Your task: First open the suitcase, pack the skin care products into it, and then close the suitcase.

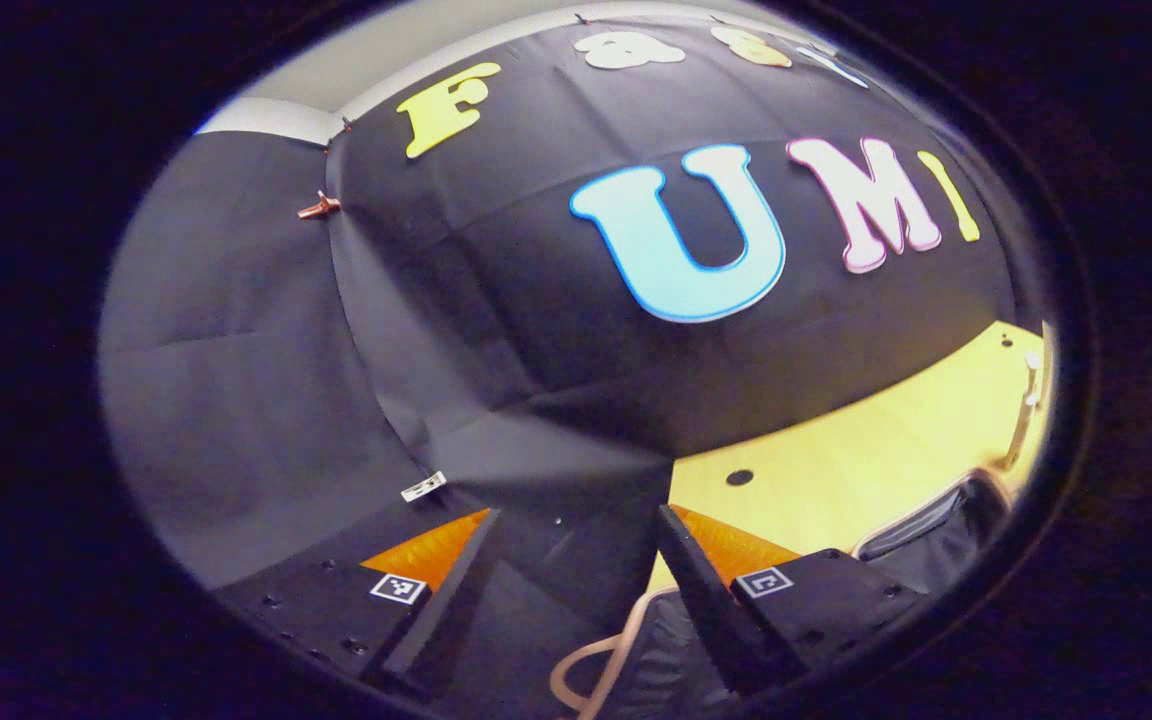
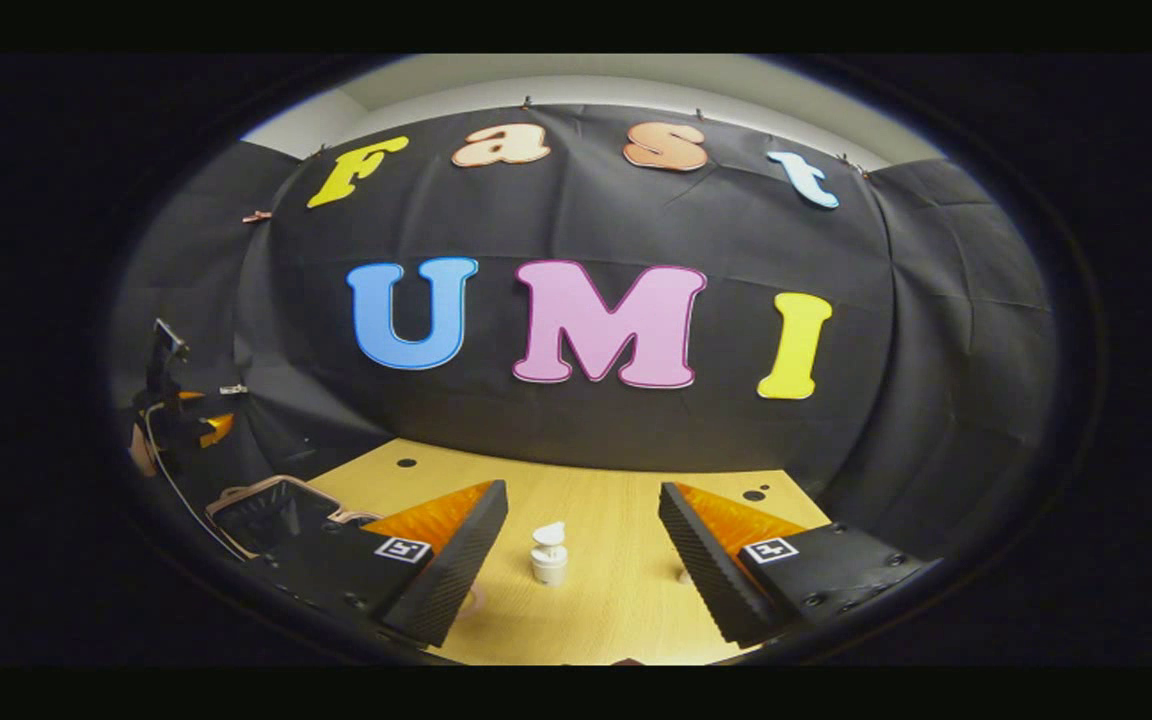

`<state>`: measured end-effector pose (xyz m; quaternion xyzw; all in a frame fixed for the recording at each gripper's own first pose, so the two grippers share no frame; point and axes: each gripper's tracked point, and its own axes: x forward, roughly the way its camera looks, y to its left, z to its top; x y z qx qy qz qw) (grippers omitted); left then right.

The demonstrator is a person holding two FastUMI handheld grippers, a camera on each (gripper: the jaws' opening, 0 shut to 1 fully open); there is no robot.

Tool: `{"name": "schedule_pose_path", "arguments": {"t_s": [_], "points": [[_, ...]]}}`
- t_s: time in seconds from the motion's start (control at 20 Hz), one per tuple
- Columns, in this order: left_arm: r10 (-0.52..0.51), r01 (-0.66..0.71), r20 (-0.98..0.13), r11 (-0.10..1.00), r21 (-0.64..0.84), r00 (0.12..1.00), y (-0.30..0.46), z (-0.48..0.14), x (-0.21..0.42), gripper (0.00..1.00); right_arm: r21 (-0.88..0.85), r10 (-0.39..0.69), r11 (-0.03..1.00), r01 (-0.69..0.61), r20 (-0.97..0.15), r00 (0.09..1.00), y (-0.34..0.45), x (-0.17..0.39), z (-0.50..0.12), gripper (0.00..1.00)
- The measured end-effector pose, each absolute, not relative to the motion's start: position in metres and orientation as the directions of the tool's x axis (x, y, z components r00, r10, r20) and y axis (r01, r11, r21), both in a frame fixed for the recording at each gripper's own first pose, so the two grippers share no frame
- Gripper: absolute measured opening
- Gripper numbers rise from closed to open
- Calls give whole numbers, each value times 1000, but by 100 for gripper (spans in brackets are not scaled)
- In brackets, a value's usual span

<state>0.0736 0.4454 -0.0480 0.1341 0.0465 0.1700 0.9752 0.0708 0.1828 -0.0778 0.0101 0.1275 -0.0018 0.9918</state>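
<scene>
A small white pump bottle (image 2: 548,555) stands upright on the wooden table (image 2: 616,610), in the wide gap of my open right gripper (image 2: 581,545) but farther off, untouched. The dark suitcase (image 2: 271,510) with a pinkish rim lies open at the table's left end, partly hidden behind my right gripper's left finger. My left gripper (image 2: 171,420) hangs above and beyond it. In the left gripper view my left gripper (image 1: 576,535) is open and empty, and dark suitcase fabric with a pinkish rim (image 1: 586,665) lies below its fingers.
Black cloth walls close in the table at the back and both sides. The table (image 1: 866,460) has small dark holes (image 1: 739,477). A dark, pale-edged part of the case (image 1: 921,525) sits at the right of the left gripper view, with a thin white post (image 1: 1026,400) behind it.
</scene>
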Motion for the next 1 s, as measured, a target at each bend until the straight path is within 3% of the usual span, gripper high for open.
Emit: {"name": "schedule_pose_path", "arguments": {"t_s": [0.15,0.3,0.45,0.7,1.0], "points": [[189,-182,-51,977,107,981,355,-36,72,97,15,-9,1000,14,-249,968,172,67,-83,97],[-4,5,27,999,-40,1000,257,-21,63,99,1,-29,1000,30,-249,968,156,65,-89,97],[-73,73,21,997,-29,997,189,-26,69,98,-25,-46,999,42,-236,971,134,67,-93,97],[-208,201,-111,977,-68,972,78,-67,84,99,-37,-125,992,119,-224,967,85,76,-104,97],[-226,223,-312,974,-46,923,-6,-144,108,99,29,-107,992,120,-282,954,56,91,-147,96]]}}
